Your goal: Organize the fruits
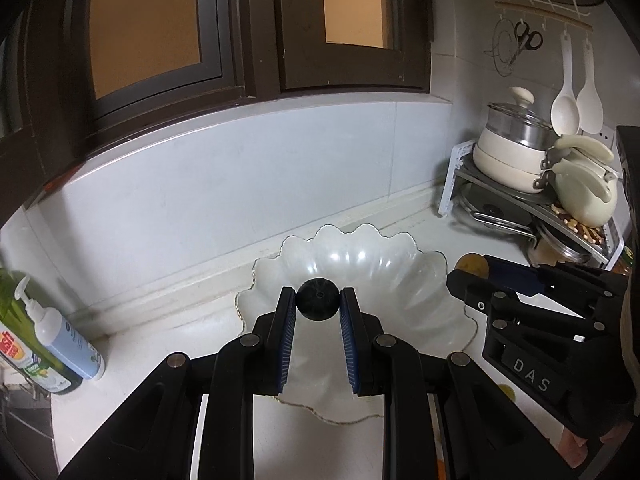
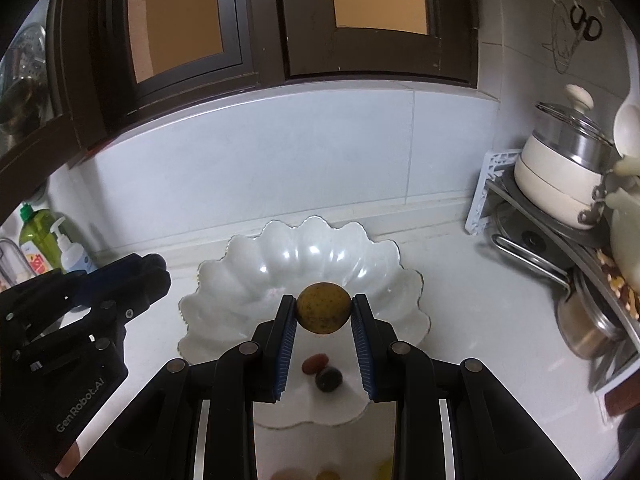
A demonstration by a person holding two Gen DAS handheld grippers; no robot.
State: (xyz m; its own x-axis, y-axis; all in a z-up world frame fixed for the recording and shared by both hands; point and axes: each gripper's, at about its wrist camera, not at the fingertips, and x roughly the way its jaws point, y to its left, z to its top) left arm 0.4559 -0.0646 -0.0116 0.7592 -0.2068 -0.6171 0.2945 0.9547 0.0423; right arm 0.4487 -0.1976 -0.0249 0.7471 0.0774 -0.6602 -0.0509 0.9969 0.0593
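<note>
With the left tool (image 1: 318, 300) clamping a small dark round fruit (image 1: 318, 299) and the right tool (image 2: 323, 314) a speckled yellow fruit (image 2: 323, 309), I'd go low over the scalloped white glass bowl (image 2: 256, 264) before letting go.

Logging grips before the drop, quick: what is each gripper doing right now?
Left gripper: shut on a dark round fruit.
Right gripper: shut on a yellow-brown round fruit.

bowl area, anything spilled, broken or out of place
Nothing stands out. The bowl sits upright and intact with two small fruits inside. The left gripper holds a dark fruit, the right gripper a yellow fruit, both above it.
</note>
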